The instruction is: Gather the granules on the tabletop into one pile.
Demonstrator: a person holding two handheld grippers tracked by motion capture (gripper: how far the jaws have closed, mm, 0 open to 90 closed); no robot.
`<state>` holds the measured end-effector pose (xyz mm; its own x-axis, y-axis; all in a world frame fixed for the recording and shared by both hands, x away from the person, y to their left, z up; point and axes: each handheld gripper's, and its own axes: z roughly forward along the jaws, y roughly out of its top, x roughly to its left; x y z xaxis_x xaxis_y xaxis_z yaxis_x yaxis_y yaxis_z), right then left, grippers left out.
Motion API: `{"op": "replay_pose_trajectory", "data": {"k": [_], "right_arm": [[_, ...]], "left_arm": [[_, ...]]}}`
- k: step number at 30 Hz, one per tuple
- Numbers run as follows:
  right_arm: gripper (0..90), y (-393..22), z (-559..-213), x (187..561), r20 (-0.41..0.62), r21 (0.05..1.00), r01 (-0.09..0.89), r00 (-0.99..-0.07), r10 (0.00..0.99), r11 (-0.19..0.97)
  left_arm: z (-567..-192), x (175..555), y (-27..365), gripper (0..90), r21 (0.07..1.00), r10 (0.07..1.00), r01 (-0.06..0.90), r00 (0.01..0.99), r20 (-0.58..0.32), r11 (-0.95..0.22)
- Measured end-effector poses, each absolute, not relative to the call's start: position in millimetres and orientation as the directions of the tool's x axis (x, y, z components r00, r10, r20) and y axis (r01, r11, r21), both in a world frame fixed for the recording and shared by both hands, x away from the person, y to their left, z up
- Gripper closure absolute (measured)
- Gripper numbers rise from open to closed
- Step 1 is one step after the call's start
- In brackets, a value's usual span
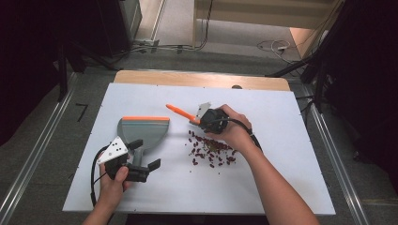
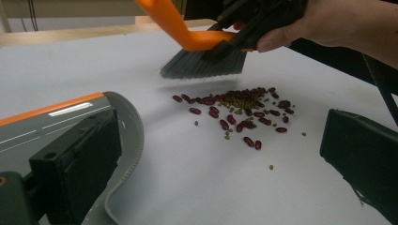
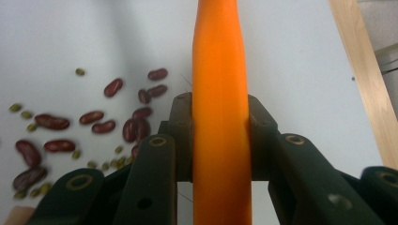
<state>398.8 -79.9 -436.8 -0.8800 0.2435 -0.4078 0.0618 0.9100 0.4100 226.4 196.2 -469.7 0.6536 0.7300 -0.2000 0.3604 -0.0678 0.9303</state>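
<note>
Between the right gripper's (image 3: 219, 140) fingers (image 3: 180, 136) sits the orange brush handle (image 3: 219, 70), clamped.

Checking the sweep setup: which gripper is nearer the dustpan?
Left. The left gripper sits at the dustpan handle, one jaw against it. The right gripper holds the brush off to the side, above the beans.

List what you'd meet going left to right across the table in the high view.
Left tongs → grey dustpan with orange edge → orange brush handle → right tongs shut on it → spilled red and green beans on the white table.
</note>
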Motion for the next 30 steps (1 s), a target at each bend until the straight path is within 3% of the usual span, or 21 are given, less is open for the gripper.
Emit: {"op": "replay_pose_trajectory", "data": {"k": [5, 21, 30], "right_arm": [[68.8, -68.4, -448.6, 400.6, -0.422, 0.372, 0.044, -0.881, 0.211, 0.927], [68.8, -77.7, -451.8, 366.1, -0.368, 0.379, -0.039, -0.923, 0.111, 0.924], [68.8, -87.4, -442.6, 355.0, -0.363, 0.416, -0.049, -0.924, 0.117, 0.908]], "left_arm": [[-469.3, 225.5, 198.5, 0.0, 0.931, 0.731, 0.358, 0.653, -0.198, -0.068], [-469.7, 226.2, 195.9, 0.0, 0.93, 0.73, 0.359, 0.656, -0.191, -0.079], [-469.6, 226.4, 196.1, 0.0, 0.93, 0.73, 0.359, 0.656, -0.192, -0.078]]}}
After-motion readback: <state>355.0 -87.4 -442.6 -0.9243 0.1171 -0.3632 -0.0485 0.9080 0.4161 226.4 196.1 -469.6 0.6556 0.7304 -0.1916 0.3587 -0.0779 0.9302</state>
